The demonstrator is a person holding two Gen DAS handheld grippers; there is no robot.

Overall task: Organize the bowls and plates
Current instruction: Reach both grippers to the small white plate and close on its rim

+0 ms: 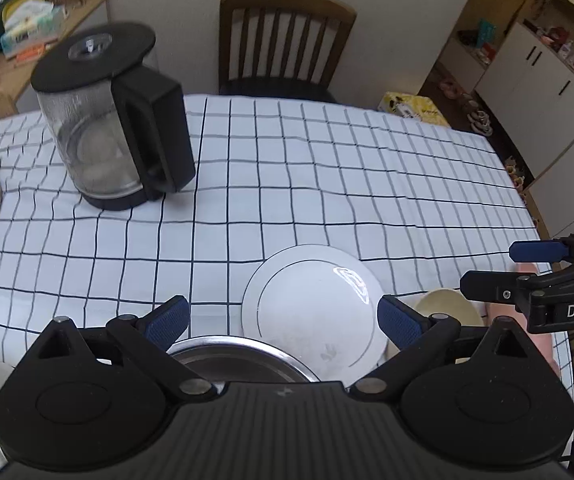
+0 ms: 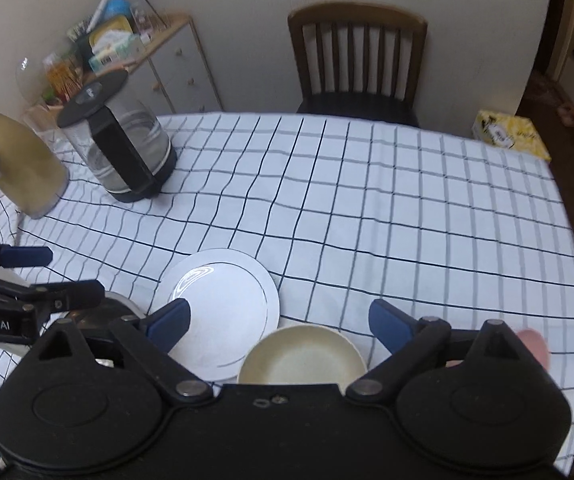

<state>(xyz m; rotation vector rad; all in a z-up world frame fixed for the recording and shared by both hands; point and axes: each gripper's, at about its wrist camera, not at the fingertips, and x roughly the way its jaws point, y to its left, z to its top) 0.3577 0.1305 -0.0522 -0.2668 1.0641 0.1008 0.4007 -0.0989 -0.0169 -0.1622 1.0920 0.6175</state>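
Crowding is the hazard: white plate [image 2: 219,312], cream bowl [image 2: 303,356] and steel bowl [image 1: 243,360] sit near-edge, touching or overlapping, so either released, empty gripper, left [image 1: 283,322] or right [image 2: 279,326], might knock a neighbour.

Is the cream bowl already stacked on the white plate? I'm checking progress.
No: in the right wrist view the cream bowl sits on the tablecloth beside the white plate.

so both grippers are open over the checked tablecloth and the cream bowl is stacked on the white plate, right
Not quite. Both the left gripper and right gripper are open, but the round cream bowl sits on the checked tablecloth beside the white plate, as the right wrist view shows.
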